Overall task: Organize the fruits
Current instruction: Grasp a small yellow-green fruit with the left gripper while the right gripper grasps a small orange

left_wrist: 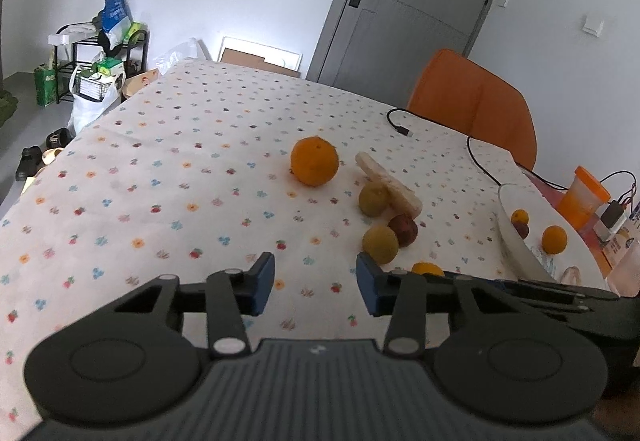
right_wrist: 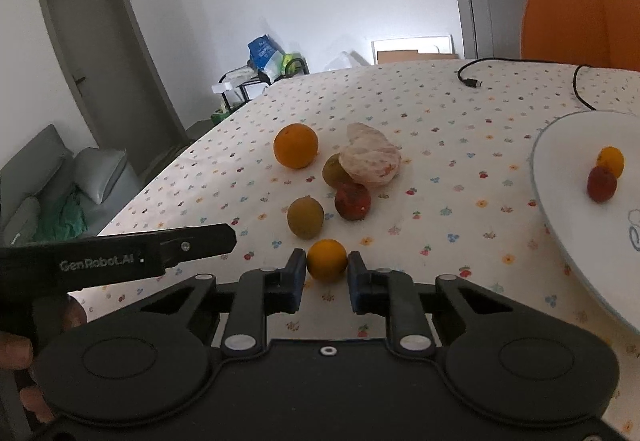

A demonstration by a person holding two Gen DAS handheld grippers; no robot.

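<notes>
My right gripper (right_wrist: 327, 273) is shut on a small orange fruit (right_wrist: 327, 259) that rests on the flowered tablecloth; both pads press its sides. Just beyond it lie two greenish fruits (right_wrist: 306, 217), a red fruit (right_wrist: 352, 201), a peeled citrus piece (right_wrist: 370, 161) and a large orange (right_wrist: 296, 145). The white plate (right_wrist: 560, 177) at the right holds a small orange and a red fruit (right_wrist: 601, 184). My left gripper (left_wrist: 315, 283) hovers open over bare cloth, left of the nearer greenish fruit (left_wrist: 380, 243), with nothing between its fingers.
A black cable (left_wrist: 472, 145) runs across the far right of the table, in front of an orange chair (left_wrist: 476, 101). An orange-lidded jar (left_wrist: 584, 197) and small boxes stand behind the plate (left_wrist: 516, 241). The table's left edge drops to the floor.
</notes>
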